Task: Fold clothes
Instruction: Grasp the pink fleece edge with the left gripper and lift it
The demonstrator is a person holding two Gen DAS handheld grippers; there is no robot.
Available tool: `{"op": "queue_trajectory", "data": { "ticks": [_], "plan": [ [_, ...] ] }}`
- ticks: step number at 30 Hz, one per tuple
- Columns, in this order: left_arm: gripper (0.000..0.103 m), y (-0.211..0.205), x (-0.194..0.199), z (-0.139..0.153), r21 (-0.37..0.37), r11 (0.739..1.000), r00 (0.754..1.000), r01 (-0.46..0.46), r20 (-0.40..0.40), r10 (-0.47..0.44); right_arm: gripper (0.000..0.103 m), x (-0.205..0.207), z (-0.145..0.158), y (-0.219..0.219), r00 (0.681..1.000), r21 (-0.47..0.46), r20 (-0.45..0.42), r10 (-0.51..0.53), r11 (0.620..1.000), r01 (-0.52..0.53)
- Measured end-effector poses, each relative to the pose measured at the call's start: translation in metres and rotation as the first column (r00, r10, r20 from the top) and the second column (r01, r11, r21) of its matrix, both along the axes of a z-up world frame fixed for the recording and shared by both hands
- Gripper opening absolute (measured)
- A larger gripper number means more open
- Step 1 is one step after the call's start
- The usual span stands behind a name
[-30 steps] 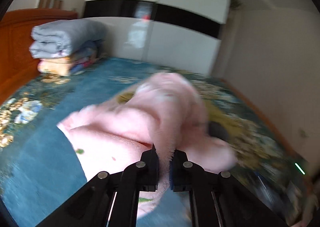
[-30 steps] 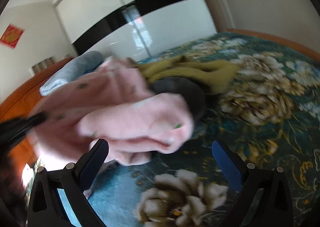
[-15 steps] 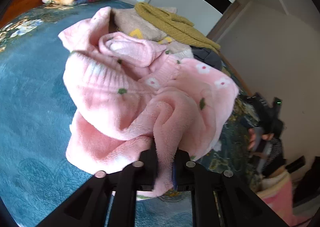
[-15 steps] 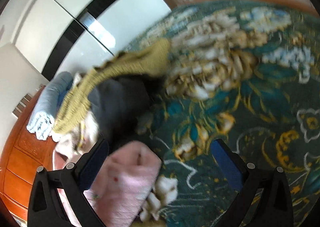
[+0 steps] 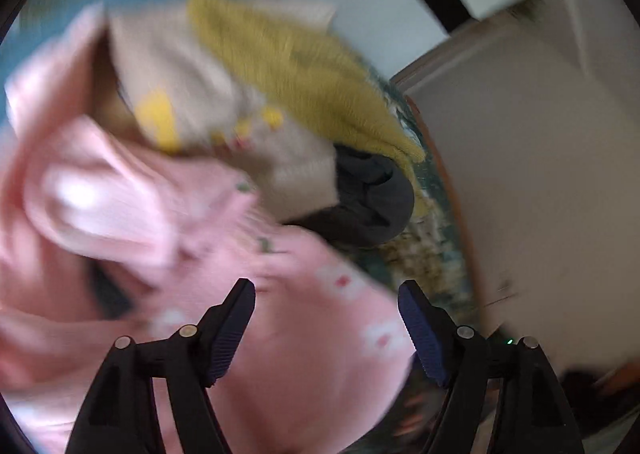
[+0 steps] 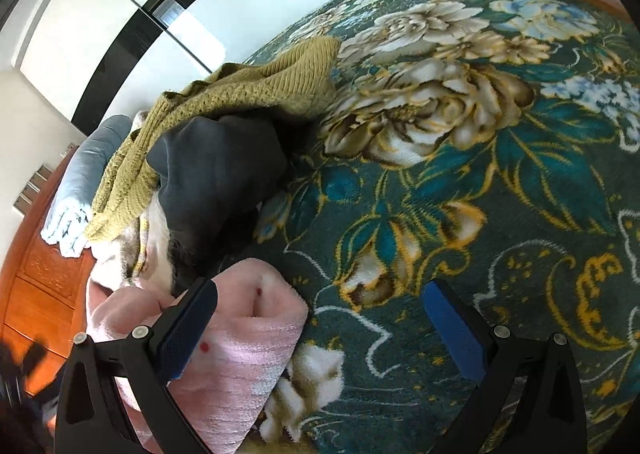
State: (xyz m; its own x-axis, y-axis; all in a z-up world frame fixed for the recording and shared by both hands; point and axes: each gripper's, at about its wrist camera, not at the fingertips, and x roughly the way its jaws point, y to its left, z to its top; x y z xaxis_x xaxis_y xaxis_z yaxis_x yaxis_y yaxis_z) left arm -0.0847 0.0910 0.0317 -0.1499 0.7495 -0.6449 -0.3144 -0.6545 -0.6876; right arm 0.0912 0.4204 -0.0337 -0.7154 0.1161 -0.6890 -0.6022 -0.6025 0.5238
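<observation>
Left claw jaws opening; right claw spread wide.

Pink fleece top crumpled on bed, beside mustard/grey/beige clothes pile.

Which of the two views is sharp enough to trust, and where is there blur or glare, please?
Left wrist view: heavy motion blur smears the pink garment and yellow knit. Right wrist view: sharp on the bedspread, fisheye-bent, with bright glare on the wardrobe doors.

motion blur smears the pink garment, which perhaps hides the bedspread beneath.
</observation>
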Motion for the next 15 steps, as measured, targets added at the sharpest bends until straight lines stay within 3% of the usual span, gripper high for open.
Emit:
{"op": "queue_trajectory", "data": {
  "ticks": [2, 5, 8, 10, 11, 12, 13, 14, 15],
  "plan": [
    [0.077, 0.02, -0.021, -0.014, 0.008, 0.999, 0.99, -0.034, 0.136, 0.033, 0.103, -0.002, 0.002, 0.001, 1.0, 0.008, 0.001, 0.003, 1.0, -0.003],
    [0.077, 0.049, -0.034, -0.023, -0.136, 0.989, 0.972, -0.062, 0.215, 0.09, 0.103, -0.007, 0.006, -0.002, 1.0, 0.032, 0.011, 0.014, 0.999, -0.015],
    [0.076, 0.072, -0.036, -0.032, -0.273, 0.959, 0.955, -0.071, 0.259, 0.144, 0.103, -0.012, 0.009, -0.006, 0.999, 0.078, 0.038, 0.032, 0.996, -0.035],
    [0.071, 0.085, -0.032, -0.031, -0.36, 0.93, 0.969, -0.069, 0.198, 0.148, 0.103, -0.014, 0.011, -0.007, 0.998, 0.096, 0.048, 0.041, 0.994, -0.045],
    [0.056, 0.091, -0.029, -0.031, -0.4, 0.914, 0.976, -0.068, 0.165, 0.145, 0.103, -0.014, 0.01, -0.005, 0.998, 0.091, 0.043, 0.04, 0.995, -0.044],
    [0.03, 0.09, -0.025, -0.031, -0.401, 0.913, 0.978, -0.069, 0.152, 0.141, 0.103, -0.012, 0.01, -0.003, 0.999, 0.082, 0.037, 0.038, 0.996, -0.041],
    [0.016, 0.089, -0.02, -0.031, -0.4, 0.914, 0.981, -0.069, 0.14, 0.136, 0.103, -0.011, 0.01, -0.002, 0.999, 0.074, 0.03, 0.036, 0.997, -0.038],
    [0.006, 0.088, -0.016, -0.032, -0.399, 0.914, 0.983, -0.07, 0.128, 0.131, 0.103, -0.01, 0.009, 0.0, 0.999, 0.065, 0.023, 0.034, 0.997, -0.036],
    [0.005, 0.086, -0.012, -0.032, -0.398, 0.914, 0.985, -0.07, 0.116, 0.126, 0.103, -0.008, 0.009, 0.001, 0.999, 0.057, 0.016, 0.03, 0.998, -0.031]
  ]
}}
